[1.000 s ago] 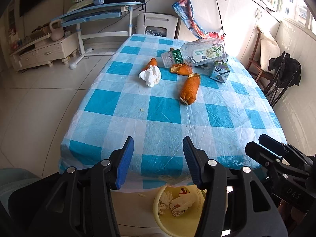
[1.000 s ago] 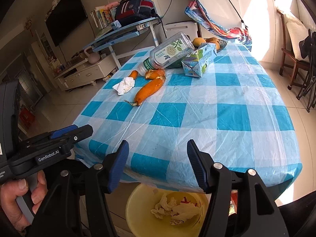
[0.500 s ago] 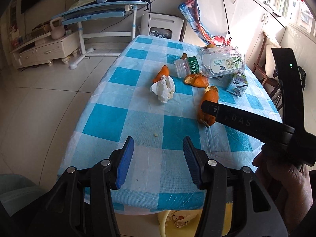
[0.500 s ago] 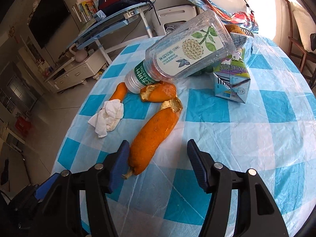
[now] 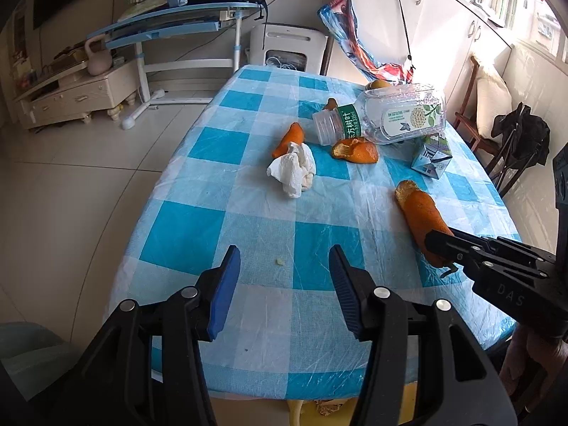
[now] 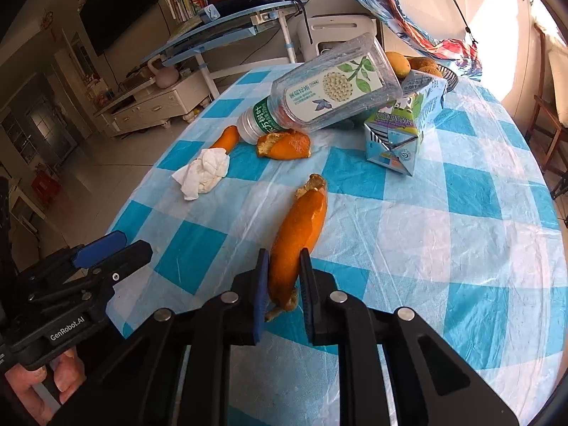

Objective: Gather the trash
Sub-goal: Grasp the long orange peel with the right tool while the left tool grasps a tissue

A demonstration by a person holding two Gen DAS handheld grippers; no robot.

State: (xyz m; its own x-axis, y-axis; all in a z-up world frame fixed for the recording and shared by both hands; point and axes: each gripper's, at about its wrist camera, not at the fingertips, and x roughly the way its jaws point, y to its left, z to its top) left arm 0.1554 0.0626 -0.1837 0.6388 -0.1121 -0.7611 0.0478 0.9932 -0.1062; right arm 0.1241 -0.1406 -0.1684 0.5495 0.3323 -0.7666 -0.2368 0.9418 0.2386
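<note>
A long orange peel (image 6: 301, 227) lies on the blue-checked table (image 6: 443, 234). My right gripper (image 6: 284, 259) is closing on its near end, and both pads press the peel. In the left wrist view the same peel (image 5: 420, 213) shows with the right gripper (image 5: 440, 245) over its near end. My left gripper (image 5: 284, 259) hovers open above the table's near part with nothing between its fingers. Farther back lie a crumpled white tissue (image 5: 293, 168), a second peel (image 5: 355, 151), a third peel (image 5: 289, 138), a clear plastic bottle (image 5: 383, 119) and a small drink carton (image 5: 431, 158).
A yellow bin (image 5: 319, 408) holding crumpled paper peeks out under the table's near edge. A fruit basket (image 6: 419, 65) stands at the far end of the table. Chairs (image 5: 497, 131) stand to the right, and a desk (image 5: 170, 25) behind on the tiled floor.
My right gripper moved forward over the table and shut its jaws on the long peel's near end. The left gripper moved forward from the bin to above the table edge, still open.
</note>
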